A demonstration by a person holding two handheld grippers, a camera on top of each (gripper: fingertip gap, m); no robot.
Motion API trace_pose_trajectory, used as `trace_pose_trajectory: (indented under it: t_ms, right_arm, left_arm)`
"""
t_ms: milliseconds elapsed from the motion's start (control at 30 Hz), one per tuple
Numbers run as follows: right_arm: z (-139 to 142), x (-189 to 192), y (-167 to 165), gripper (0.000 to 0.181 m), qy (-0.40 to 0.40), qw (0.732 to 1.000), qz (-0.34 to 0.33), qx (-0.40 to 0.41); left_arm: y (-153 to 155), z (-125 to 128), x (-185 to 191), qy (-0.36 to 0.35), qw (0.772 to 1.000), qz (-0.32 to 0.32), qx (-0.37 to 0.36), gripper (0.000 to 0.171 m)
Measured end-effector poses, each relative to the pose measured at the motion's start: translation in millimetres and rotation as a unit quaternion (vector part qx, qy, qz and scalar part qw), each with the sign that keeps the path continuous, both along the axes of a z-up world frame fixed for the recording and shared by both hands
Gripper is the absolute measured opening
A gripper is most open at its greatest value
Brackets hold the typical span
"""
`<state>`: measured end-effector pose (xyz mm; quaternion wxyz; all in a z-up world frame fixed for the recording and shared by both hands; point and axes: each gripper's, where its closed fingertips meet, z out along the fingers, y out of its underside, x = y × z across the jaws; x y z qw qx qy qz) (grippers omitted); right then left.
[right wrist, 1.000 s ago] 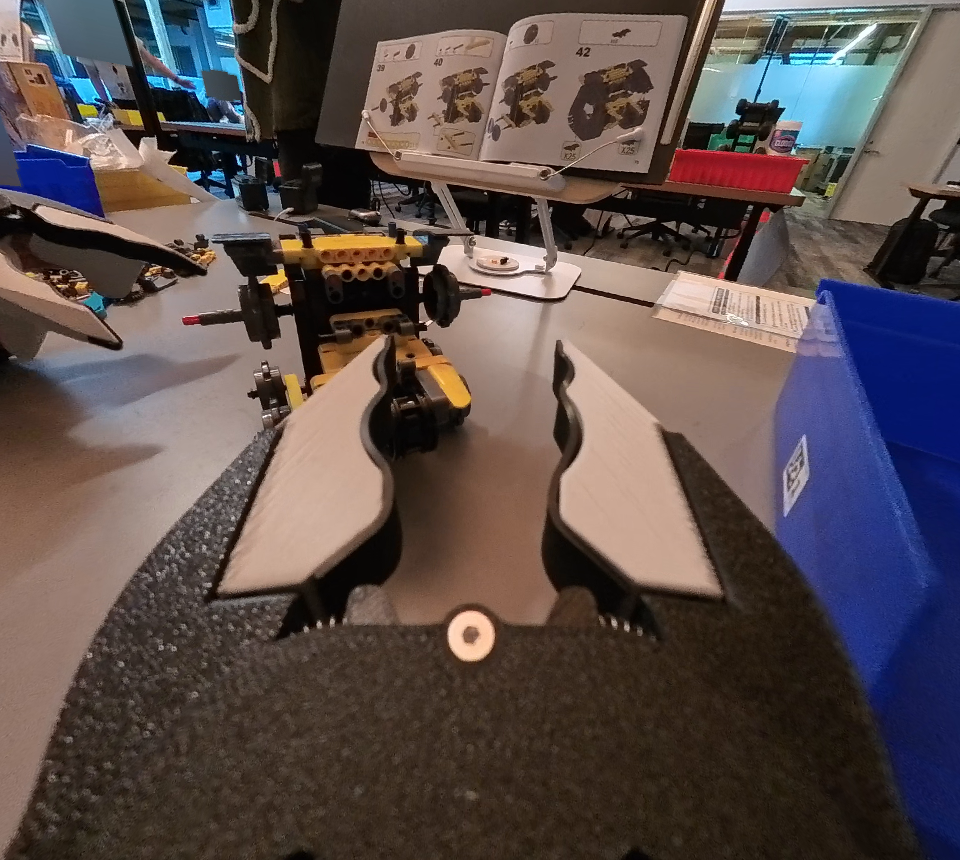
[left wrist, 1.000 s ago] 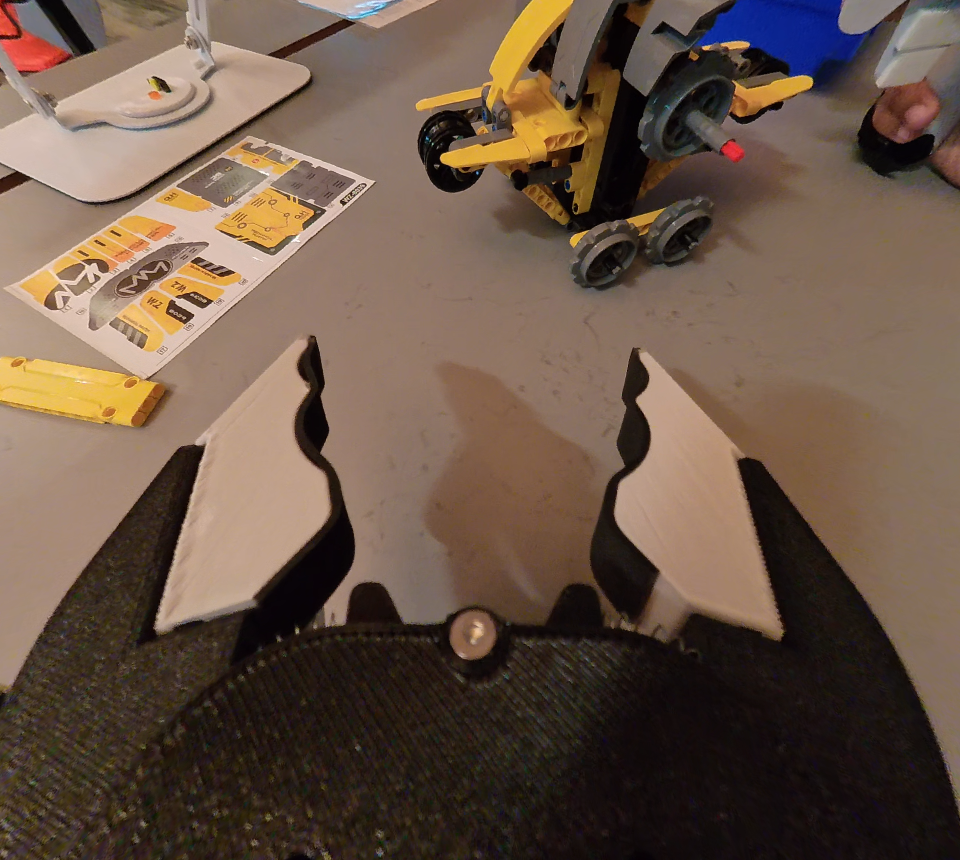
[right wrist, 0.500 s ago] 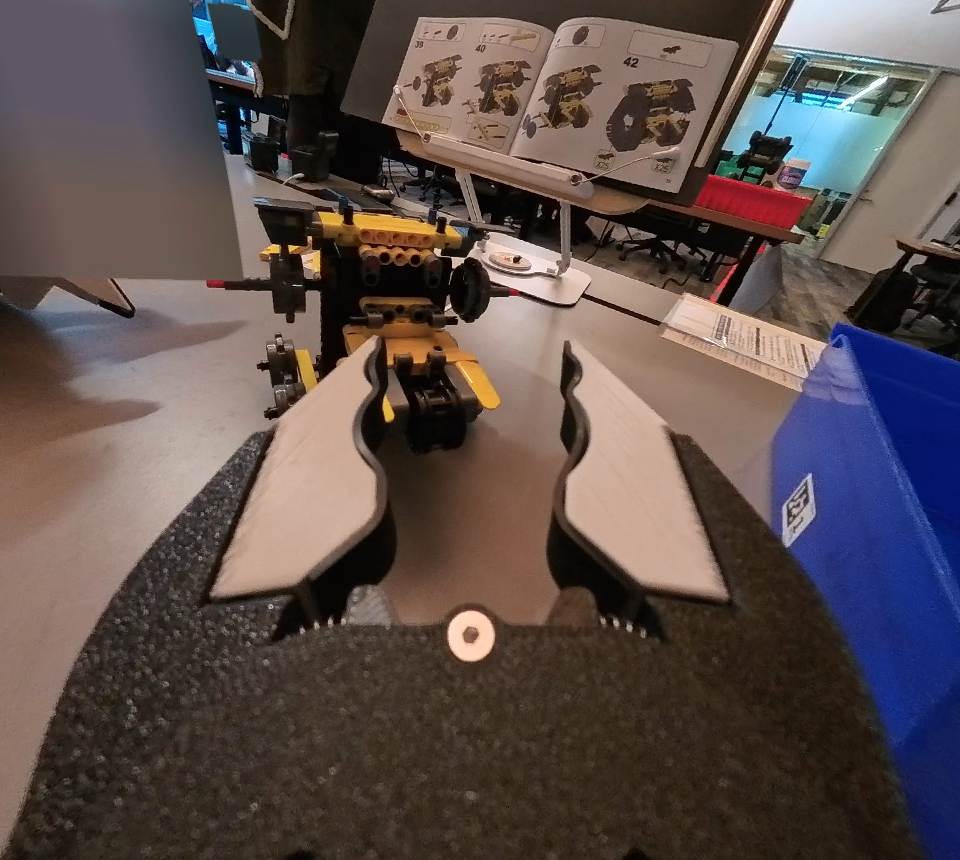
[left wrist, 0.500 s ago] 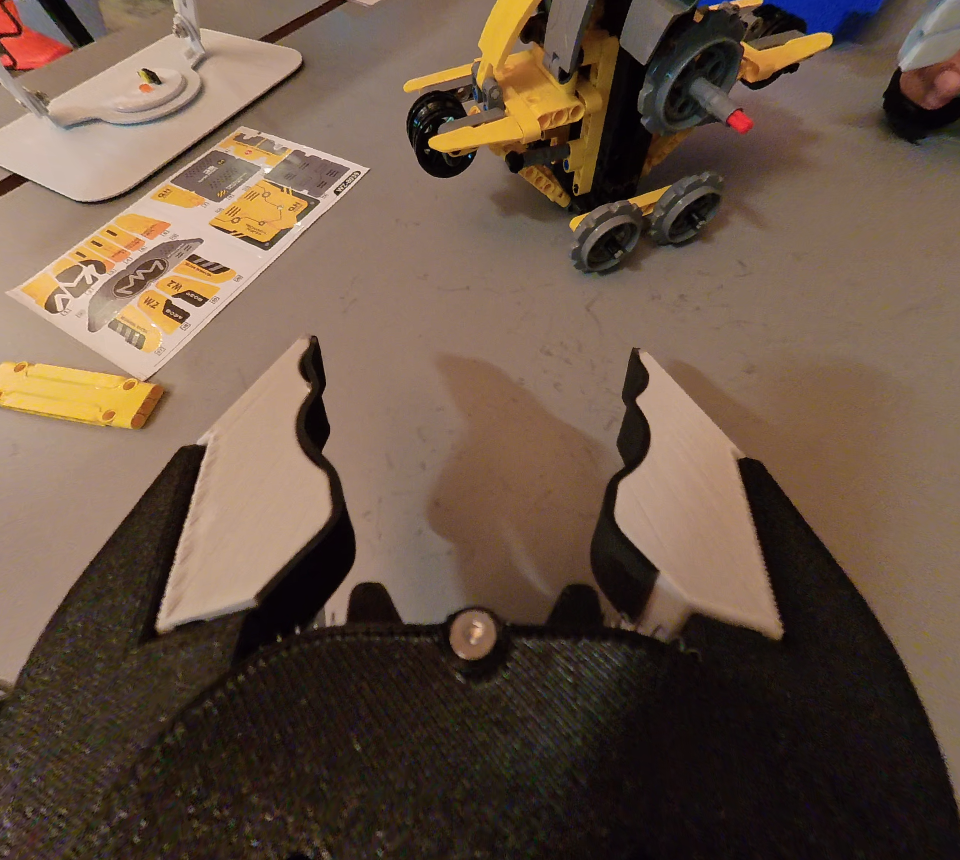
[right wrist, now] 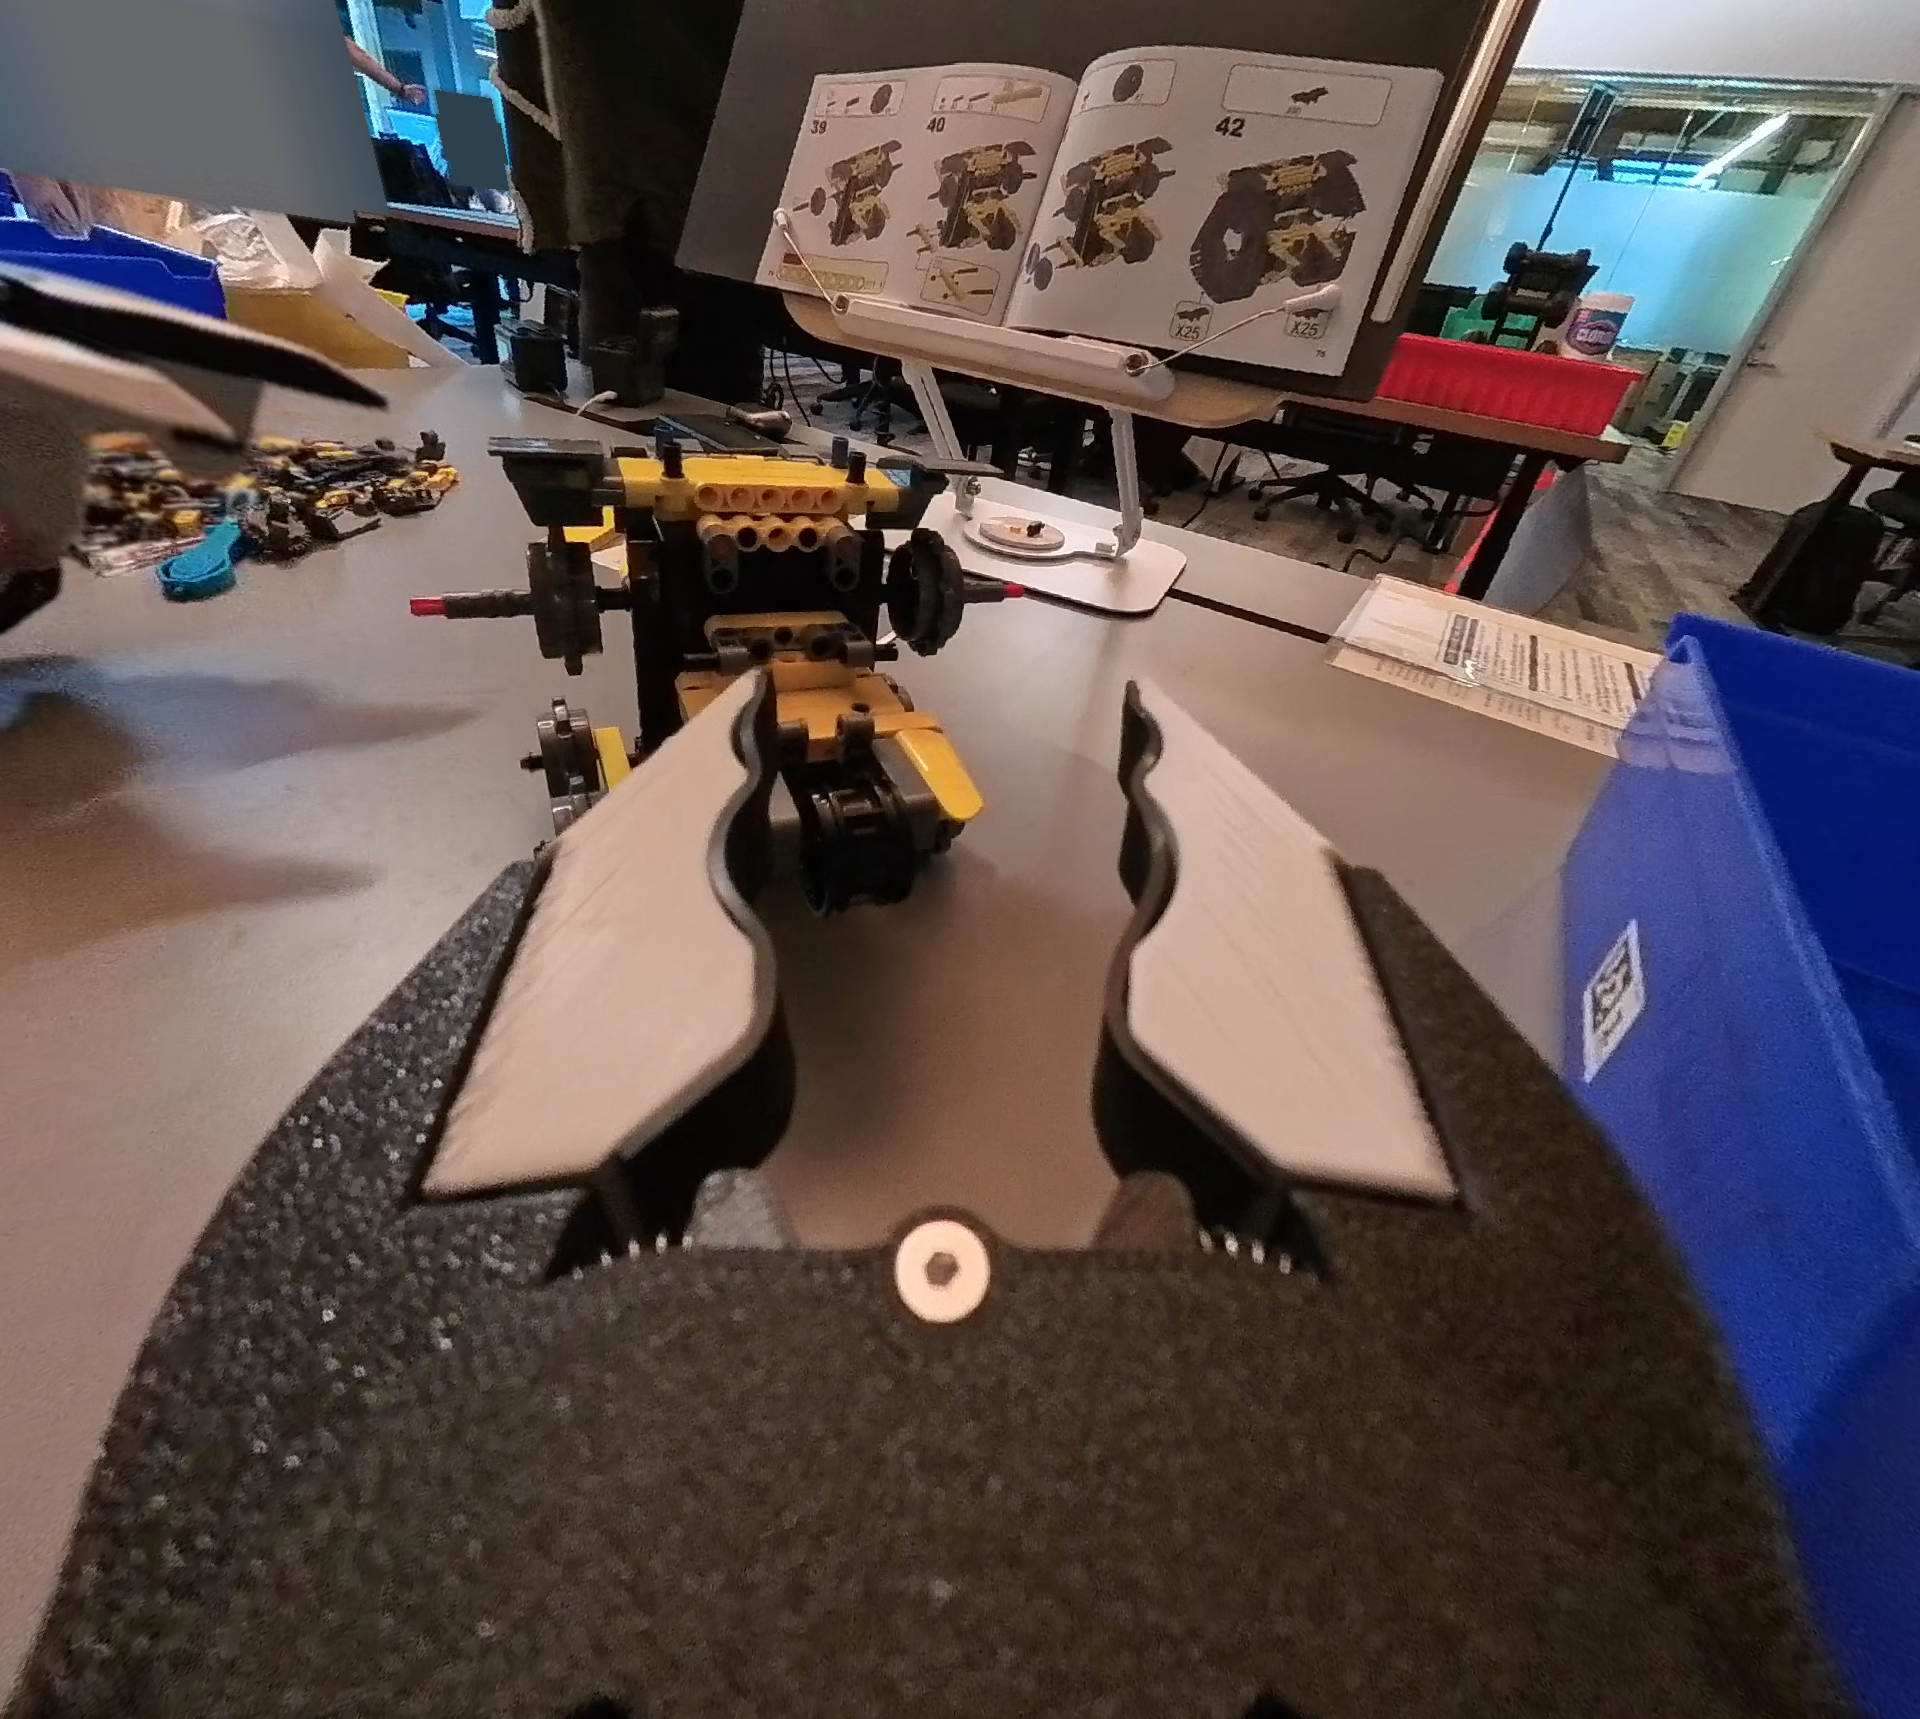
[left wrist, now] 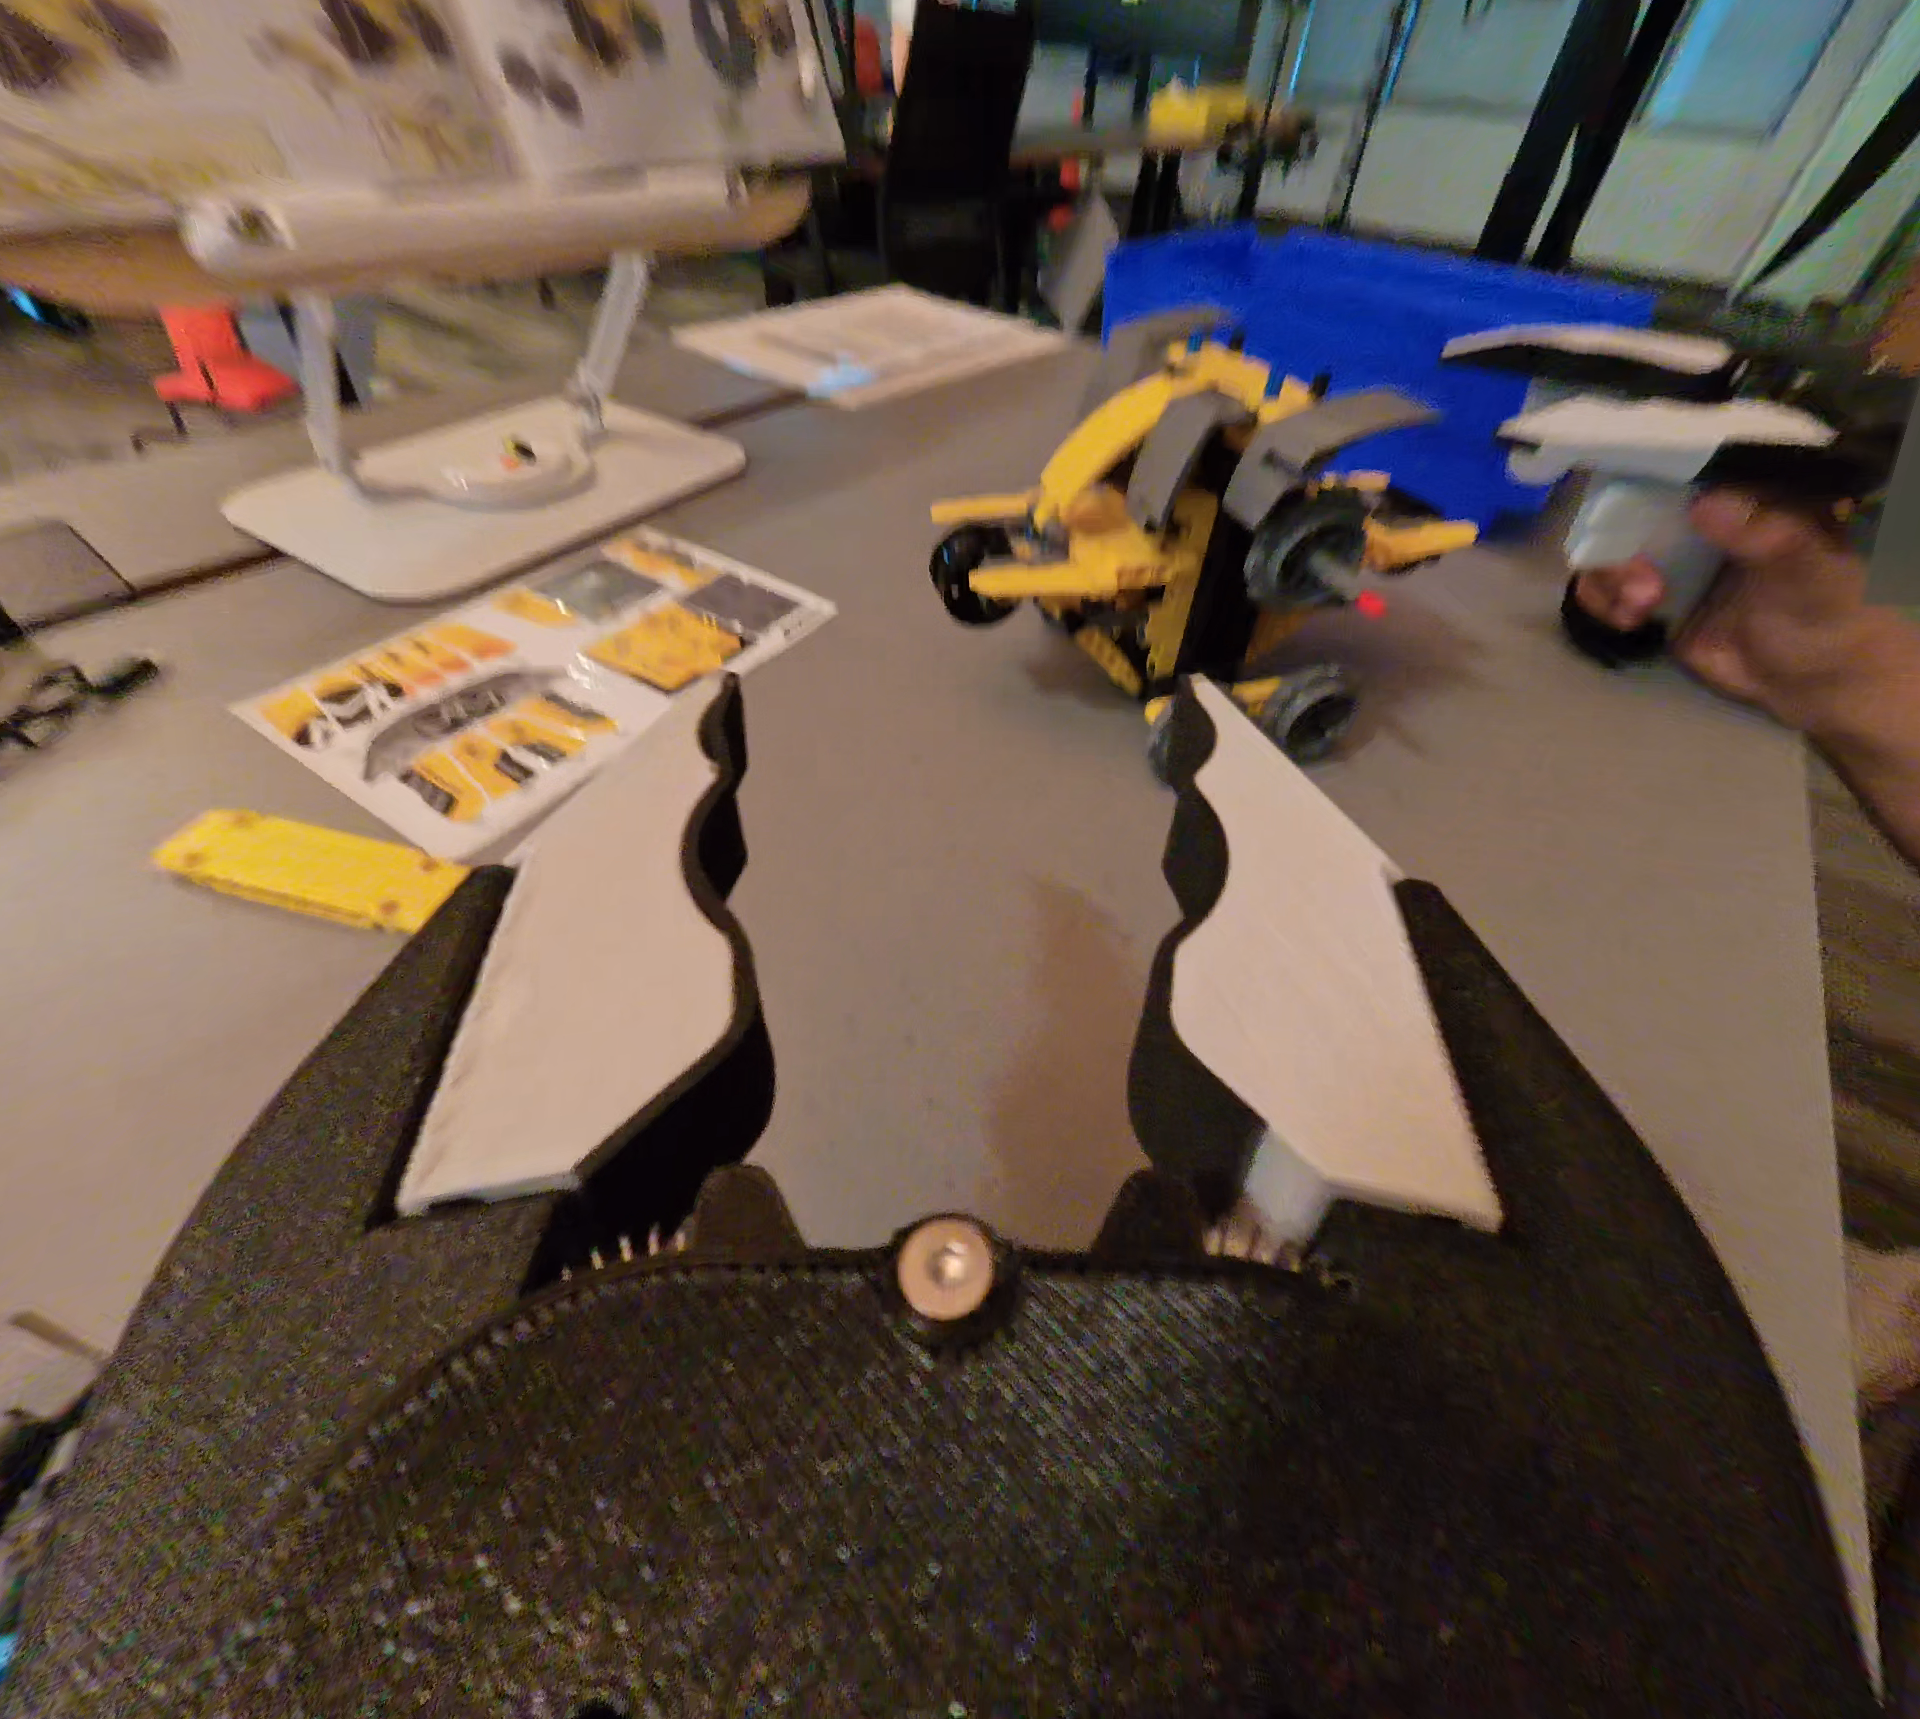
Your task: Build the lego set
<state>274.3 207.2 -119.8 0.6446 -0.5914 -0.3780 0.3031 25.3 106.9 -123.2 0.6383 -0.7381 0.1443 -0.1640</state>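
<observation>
A blue bin [right wrist: 1766,994], contents unseen, is set at the table [right wrist: 208,942] edge beside the right gripper [right wrist: 940,703]. Both the right and left gripper [left wrist: 961,703] are held wide apart, empty, near the yellow brick model [right wrist: 769,589]. A sticker sheet [left wrist: 530,682] and yellow beam [left wrist: 301,864] lie leftward.

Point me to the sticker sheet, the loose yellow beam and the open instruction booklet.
sticker sheet [left wrist: 530,713], left wrist view, middle of the sheet.
loose yellow beam [left wrist: 307,867], left wrist view, middle of its top face.
instruction booklet [right wrist: 1101,199], right wrist view, near the centre fold.
</observation>
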Motion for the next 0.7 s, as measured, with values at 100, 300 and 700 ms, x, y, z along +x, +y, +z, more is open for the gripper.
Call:
trace_pose_trajectory:
  t_ms: [100,300,700]
  right_arm:
    - [-1,0,1,0.065,-0.002,1.0,0.0,-0.002]
    - [-1,1,3,0.065,0.004,1.0,0.0,-0.012]
    - [-1,0,3,0.065,0.005,1.0,0.006,-0.019]
  left_arm:
    - [-9,22,-8,-0.024,0.998,0.003,0.053,0.067]
    - [-5,13,-14,-0.023,0.999,0.009,0.041,0.065]
    - [22,-20,-7,0.056,0.998,0.024,-0.004,0.067]
